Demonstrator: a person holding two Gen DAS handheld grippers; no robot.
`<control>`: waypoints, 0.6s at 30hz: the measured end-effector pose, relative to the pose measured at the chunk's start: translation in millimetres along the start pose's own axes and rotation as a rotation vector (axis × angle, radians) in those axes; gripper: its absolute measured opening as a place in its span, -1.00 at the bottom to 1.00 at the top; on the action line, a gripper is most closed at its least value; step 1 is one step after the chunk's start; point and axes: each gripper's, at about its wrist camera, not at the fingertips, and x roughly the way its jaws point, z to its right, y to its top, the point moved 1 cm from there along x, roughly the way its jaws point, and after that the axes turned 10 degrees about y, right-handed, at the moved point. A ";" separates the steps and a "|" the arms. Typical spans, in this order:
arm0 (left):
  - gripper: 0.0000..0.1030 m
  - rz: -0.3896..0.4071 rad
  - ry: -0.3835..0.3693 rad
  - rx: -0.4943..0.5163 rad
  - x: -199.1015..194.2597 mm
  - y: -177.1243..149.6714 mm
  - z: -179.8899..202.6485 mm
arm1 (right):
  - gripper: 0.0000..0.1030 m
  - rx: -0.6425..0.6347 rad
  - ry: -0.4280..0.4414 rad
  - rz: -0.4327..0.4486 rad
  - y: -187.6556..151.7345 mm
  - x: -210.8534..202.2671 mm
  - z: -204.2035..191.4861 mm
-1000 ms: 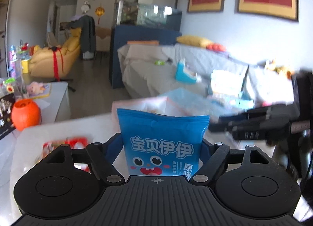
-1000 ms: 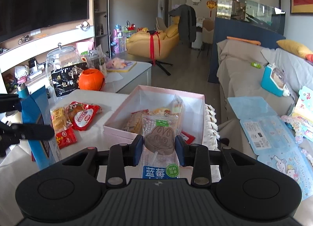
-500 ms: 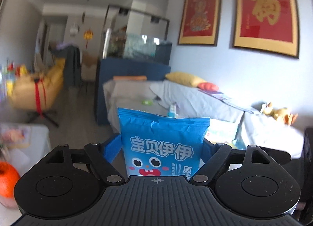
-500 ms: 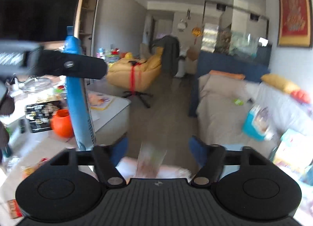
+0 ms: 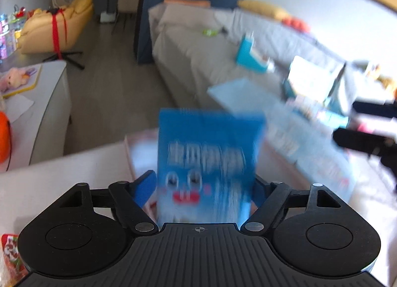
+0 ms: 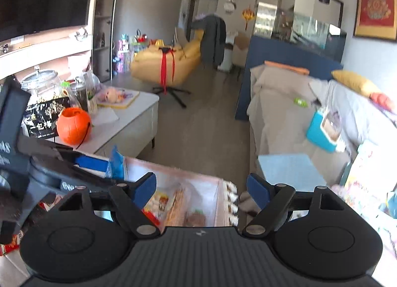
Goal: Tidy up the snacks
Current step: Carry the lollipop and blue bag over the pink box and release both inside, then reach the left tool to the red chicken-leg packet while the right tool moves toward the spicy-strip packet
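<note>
My left gripper (image 5: 202, 185) is shut on a blue snack bag (image 5: 208, 163) with a cartoon face, blurred by motion, held over the near end of the pink-rimmed box (image 5: 129, 148). In the right wrist view the same bag (image 6: 115, 164) shows edge-on at the box's left rim, with the left gripper's body (image 6: 49, 175) beside it. My right gripper (image 6: 201, 187) is open and empty above the pink-rimmed box (image 6: 218, 202), which holds several snack packets (image 6: 178, 205).
A red snack packet (image 5: 10, 254) lies on the white table at the lower left. An orange pumpkin pot (image 6: 73, 125), a black bag and glass jars (image 6: 41, 81) stand on the side cabinet. A grey sofa (image 6: 285, 113) with books lies to the right.
My right gripper has let go of the strawberry snack packet and opened over the box. My left gripper has swung the blue bag down toward the box.
</note>
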 end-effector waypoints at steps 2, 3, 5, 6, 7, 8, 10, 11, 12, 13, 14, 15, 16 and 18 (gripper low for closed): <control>0.55 -0.023 0.023 0.051 1.9 -8.8 4.3 | 0.57 0.003 -0.006 -0.016 -6.5 4.5 1.7; 0.54 -0.012 0.031 0.077 1.5 -11.8 6.7 | 0.57 0.007 -0.010 -0.023 -10.1 7.0 2.1; 0.54 0.033 0.063 0.110 -3.8 -16.1 14.0 | 0.57 0.022 -0.007 -0.036 -12.3 16.7 7.5; 0.54 0.068 0.078 0.125 -10.4 -17.1 15.7 | 0.57 0.033 -0.003 -0.041 -14.6 19.0 6.9; 0.54 0.096 0.082 0.136 -17.0 -16.7 19.0 | 0.57 0.040 -0.002 -0.045 -17.5 21.3 6.9; 0.54 0.120 0.083 0.143 -25.2 -18.0 21.2 | 0.57 0.043 -0.003 -0.049 -19.2 23.4 6.5; 0.54 0.150 0.090 0.147 -39.0 -17.6 21.1 | 0.57 0.038 -0.015 -0.051 -18.3 27.1 4.6; 0.54 0.161 0.099 0.143 -45.3 -17.8 18.9 | 0.57 0.032 -0.020 -0.049 -18.1 27.7 2.5; 0.54 0.169 0.106 0.139 -49.6 -17.0 17.8 | 0.57 0.024 -0.024 -0.045 -17.0 27.8 -0.3; 0.54 0.176 0.112 0.135 -51.9 -15.9 15.4 | 0.57 0.020 -0.025 -0.041 -15.0 27.2 -3.0; 0.54 0.183 0.117 0.129 -55.8 -15.7 12.6 | 0.57 0.017 -0.023 -0.036 -13.3 26.3 -6.3; 0.54 0.190 0.121 0.123 -59.6 -17.5 8.8 | 0.58 0.017 -0.021 -0.031 -11.1 25.5 -9.2; 0.54 0.197 0.127 0.115 -63.1 -19.9 4.3 | 0.58 0.018 -0.018 -0.028 -8.6 25.1 -13.8; 0.54 0.203 0.140 0.100 -69.5 -24.4 -6.2 | 0.61 0.018 0.000 -0.029 -3.0 25.3 -22.9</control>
